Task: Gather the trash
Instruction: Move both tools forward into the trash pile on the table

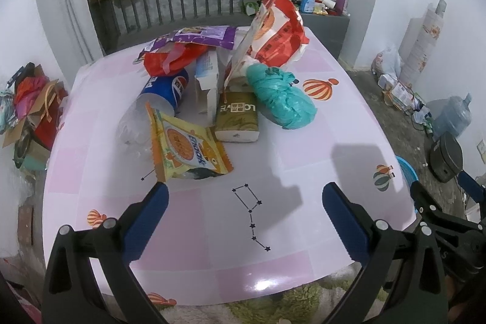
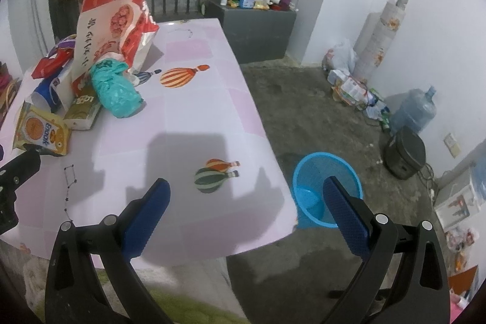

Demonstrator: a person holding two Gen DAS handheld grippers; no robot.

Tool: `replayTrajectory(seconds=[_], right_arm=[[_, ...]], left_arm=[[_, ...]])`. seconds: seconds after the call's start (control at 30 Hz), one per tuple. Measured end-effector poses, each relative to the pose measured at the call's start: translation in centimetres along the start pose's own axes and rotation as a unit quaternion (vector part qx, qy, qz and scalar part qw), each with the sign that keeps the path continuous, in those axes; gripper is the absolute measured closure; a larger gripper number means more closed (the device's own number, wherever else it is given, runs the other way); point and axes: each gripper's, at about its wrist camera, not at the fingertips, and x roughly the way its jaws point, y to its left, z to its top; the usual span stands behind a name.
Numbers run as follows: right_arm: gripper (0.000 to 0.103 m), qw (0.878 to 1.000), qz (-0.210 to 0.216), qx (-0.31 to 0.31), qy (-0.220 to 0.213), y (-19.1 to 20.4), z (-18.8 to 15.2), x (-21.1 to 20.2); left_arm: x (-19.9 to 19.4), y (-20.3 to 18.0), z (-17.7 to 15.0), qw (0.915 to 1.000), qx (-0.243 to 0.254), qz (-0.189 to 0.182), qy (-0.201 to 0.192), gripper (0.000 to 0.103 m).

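A heap of trash lies on the pink balloon-print table: a yellow snack packet nearest, a tissue pack, a teal plastic bag, a blue paper cup, a white carton, a red-and-white bag and a purple wrapper. My left gripper is open over bare cloth just short of the snack packet. My right gripper is open above the table's right edge. A blue mesh bin stands on the floor beside that edge. The teal bag and snack packet lie to its left.
A grey cabinet with bottles stands behind the table by the balcony railing. On the concrete floor at right are a water jug, a black appliance, rolled paper and loose litter. Bags pile up left of the table.
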Motion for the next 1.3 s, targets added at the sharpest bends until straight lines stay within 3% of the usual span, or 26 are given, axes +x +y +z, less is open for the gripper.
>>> replayTrajectory(seconds=[0.13, 0.3, 0.47, 0.6, 0.67, 0.87, 0.97, 1.17, 1.3], right_arm=[[0.007, 0.999, 0.026, -0.011, -0.029, 1.0, 1.0, -0.6], [0.007, 0.992, 0.068, -0.03, -0.105, 3.4, 4.4, -1.6], [0.007, 0.979, 0.131, -0.059, -0.146, 6.4, 7.8, -1.5], [0.007, 0.971, 0.14, -0.07, -0.179, 8.1, 9.2, -1.3], [0.007, 0.967, 0.147, -0.071, -0.197, 8.8, 9.6, -1.3], [0.007, 0.969, 0.164, -0.062, -0.172, 10.9, 11.4, -1.8], [0.007, 0.971, 0.159, -0.036, -0.176, 10.7, 11.8, -2.1], [0.007, 0.973, 0.124, -0.003, -0.194, 9.7, 12.4, -2.2], [0.007, 0.968, 0.146, 0.036, -0.203, 8.5, 12.4, -1.8]], left_arm=[[-0.2, 1.4, 0.1, 0.9998, -0.013, 0.008, -0.011, 0.004], [-0.9, 5.1, 1.2, 0.9977, -0.04, -0.003, -0.055, 0.004], [-0.9, 9.1, 2.6, 0.9927, -0.058, -0.046, -0.096, 0.004], [0.0, 11.8, 2.9, 0.9887, -0.058, -0.075, -0.116, 0.004], [0.8, 13.4, 2.9, 0.9838, -0.069, -0.11, -0.124, 0.004], [2.6, 15.8, 4.1, 0.9725, -0.088, -0.166, -0.138, 0.004], [2.7, 16.2, 4.8, 0.9662, -0.067, -0.19, -0.161, 0.004], [1.9, 16.3, 6.3, 0.9583, -0.008, -0.202, -0.202, 0.004], [2.4, 17.4, 6.9, 0.9449, -0.057, -0.268, -0.178, 0.004]])
